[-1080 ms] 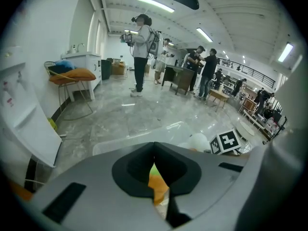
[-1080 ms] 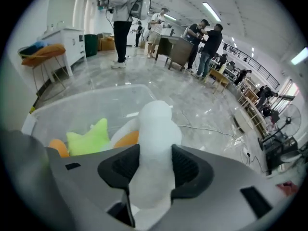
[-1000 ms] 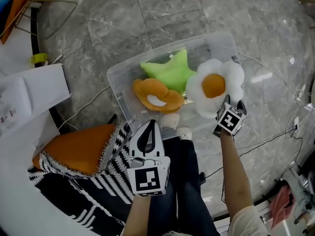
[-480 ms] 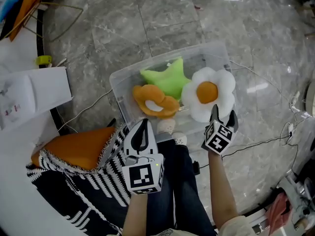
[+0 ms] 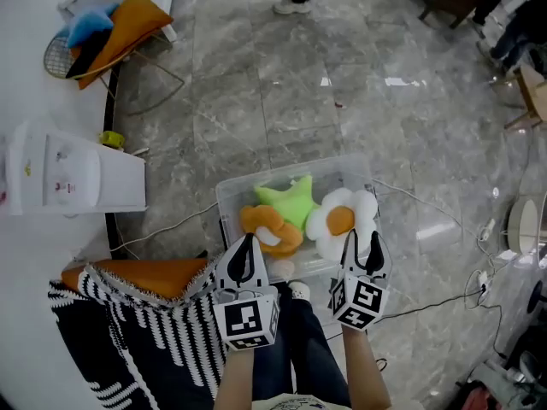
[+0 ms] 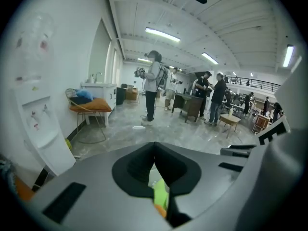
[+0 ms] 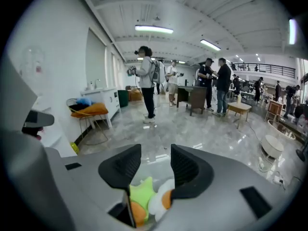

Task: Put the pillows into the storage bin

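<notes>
A clear storage bin (image 5: 224, 216) stands on the grey floor with three pillows in it: a green star (image 5: 288, 202), an orange one (image 5: 267, 229) and a white flower with an orange centre (image 5: 340, 222). My right gripper (image 5: 361, 246) hovers at the bin's near edge, just short of the white pillow; its jaws are closing with nothing between them. In the right gripper view (image 7: 156, 162) the green star (image 7: 141, 191) and white pillow (image 7: 158, 198) show below the jaws. My left gripper (image 5: 249, 250) is shut and holds nothing, near the orange pillow.
An orange cushion (image 5: 141, 276) and a black-and-white striped blanket (image 5: 145, 331) lie at my lower left. A white water dispenser (image 5: 68, 178) stands on the left, and a wire chair (image 5: 111, 32) with cushions at the far left. Cables (image 5: 444, 293) cross the floor. People (image 7: 147, 78) stand far off.
My right gripper has drawn back from the white flower pillow, which stays in the bin. The head view has lifted and shows much more floor. The left gripper stays shut.
</notes>
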